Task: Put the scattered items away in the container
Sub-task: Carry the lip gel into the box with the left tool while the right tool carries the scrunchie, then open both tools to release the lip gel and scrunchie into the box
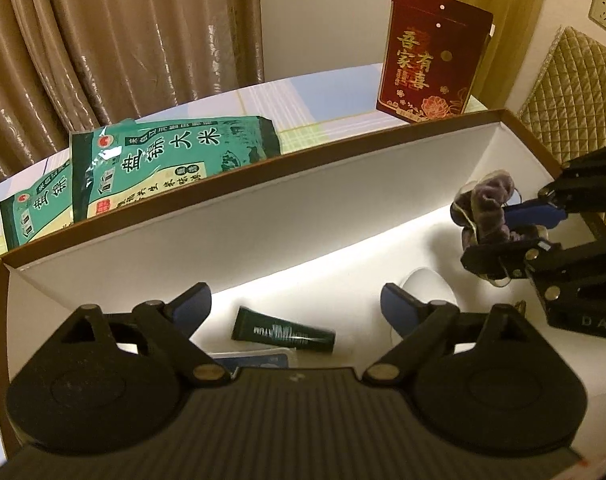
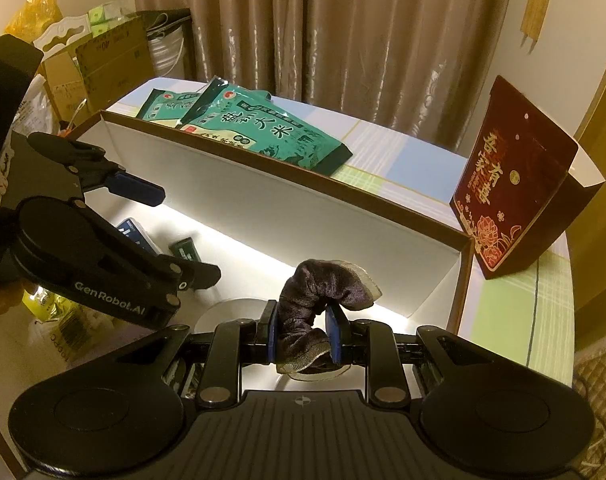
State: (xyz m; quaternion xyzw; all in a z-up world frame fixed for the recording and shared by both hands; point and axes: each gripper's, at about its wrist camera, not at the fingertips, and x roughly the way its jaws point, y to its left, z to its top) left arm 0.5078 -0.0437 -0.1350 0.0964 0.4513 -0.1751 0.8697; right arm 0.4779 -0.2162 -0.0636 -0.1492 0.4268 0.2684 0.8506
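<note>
In right tongs [image 2: 303, 338], scrunchie [image 2: 323, 284] upright.

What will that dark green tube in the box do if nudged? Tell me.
The tube lies flat on the box floor, so it probably slides or rolls sideways. It looks small, likely light. Its glossy skin may be slippery for the open left gripper.

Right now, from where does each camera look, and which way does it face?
Left wrist: sits behind the open left claw, looks down into the box at the green tube.
Right wrist: sits behind the right claw, shut on the purple scrunchie; a hand shows at left.
Shared: box, rice bags, red bag, each other's claw.
</note>
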